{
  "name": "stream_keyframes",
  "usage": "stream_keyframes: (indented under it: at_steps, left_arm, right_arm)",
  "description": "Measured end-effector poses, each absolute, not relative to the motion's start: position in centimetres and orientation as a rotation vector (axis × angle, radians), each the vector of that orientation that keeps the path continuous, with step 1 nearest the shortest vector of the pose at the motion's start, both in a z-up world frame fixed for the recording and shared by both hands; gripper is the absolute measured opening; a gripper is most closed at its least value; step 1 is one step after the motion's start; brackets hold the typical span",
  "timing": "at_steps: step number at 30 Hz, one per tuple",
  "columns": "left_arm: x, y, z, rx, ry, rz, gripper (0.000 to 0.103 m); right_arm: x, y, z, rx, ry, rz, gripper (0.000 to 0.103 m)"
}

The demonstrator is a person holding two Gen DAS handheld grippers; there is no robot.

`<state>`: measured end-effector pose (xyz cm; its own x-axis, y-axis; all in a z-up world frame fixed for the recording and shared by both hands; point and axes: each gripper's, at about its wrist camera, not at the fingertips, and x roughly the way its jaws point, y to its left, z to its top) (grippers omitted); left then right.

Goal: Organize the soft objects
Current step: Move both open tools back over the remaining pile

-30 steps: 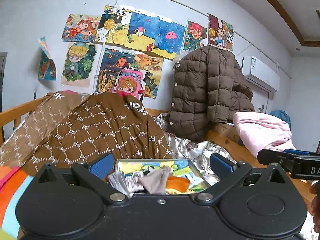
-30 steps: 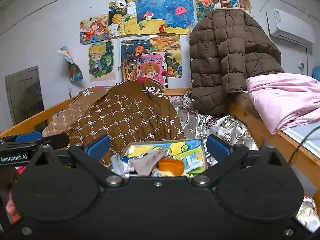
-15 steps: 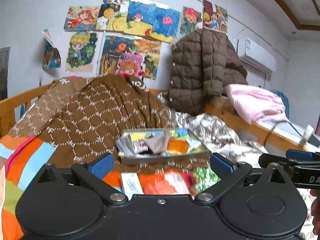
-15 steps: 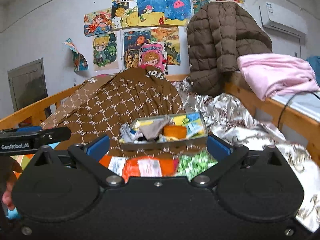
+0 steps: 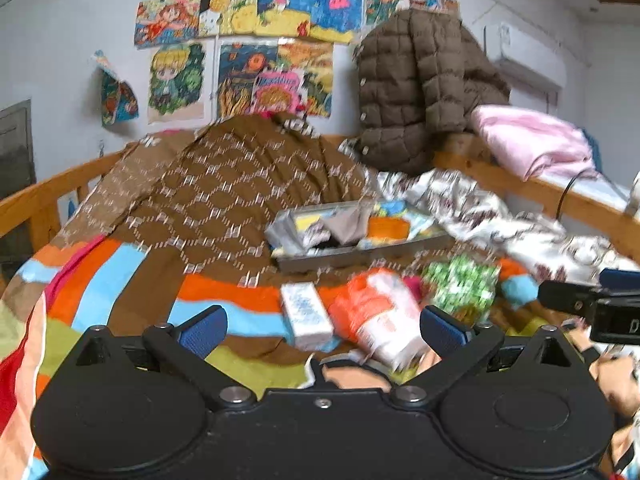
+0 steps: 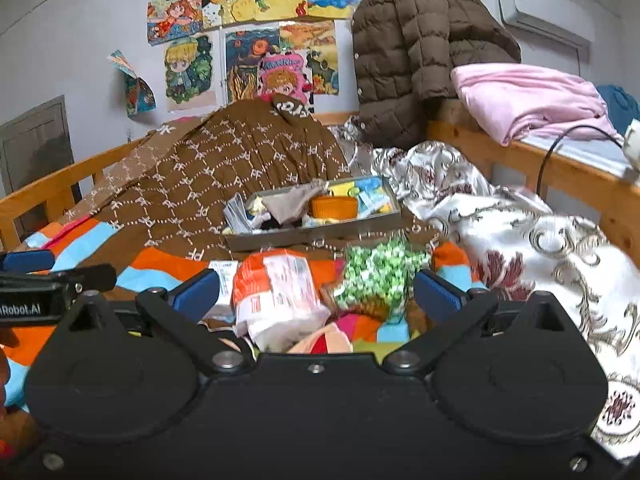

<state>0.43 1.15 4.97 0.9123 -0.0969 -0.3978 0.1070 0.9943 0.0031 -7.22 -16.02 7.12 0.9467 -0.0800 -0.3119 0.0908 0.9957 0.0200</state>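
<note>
- Both your claws, left claw (image 5: 322, 326) and right claw (image 6: 316, 290), gape empty above the bed.
- The near orange packet (image 6: 276, 292) looks light, crinkly, slippery; pinch its middle.
- The tray (image 6: 312, 234) lies farther off.

Left-wrist view motion-blurred; orange-white packet (image 6: 280, 292) partly hidden behind the right claw's body

Three packets (image 6: 280, 288) lie before the tray (image 6: 312, 232) on the bed (image 6: 160, 268).
</note>
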Motion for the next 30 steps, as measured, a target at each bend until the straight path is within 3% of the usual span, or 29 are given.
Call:
stream_keyframes:
  at_steps: [17,30]
  left_arm:
    - [1.1,1.0,1.4,0.034,0.570,-0.063,0.102]
    - [1.2,0.6,0.9,0.052,0.591,-0.048,0.102]
  right_arm:
    - [-6.3,-16.0,3.8,0.067,0.432,-0.078,0.102]
    - [-6.3,-16.1,3.1,0.062,0.458,-0.074,0.102]
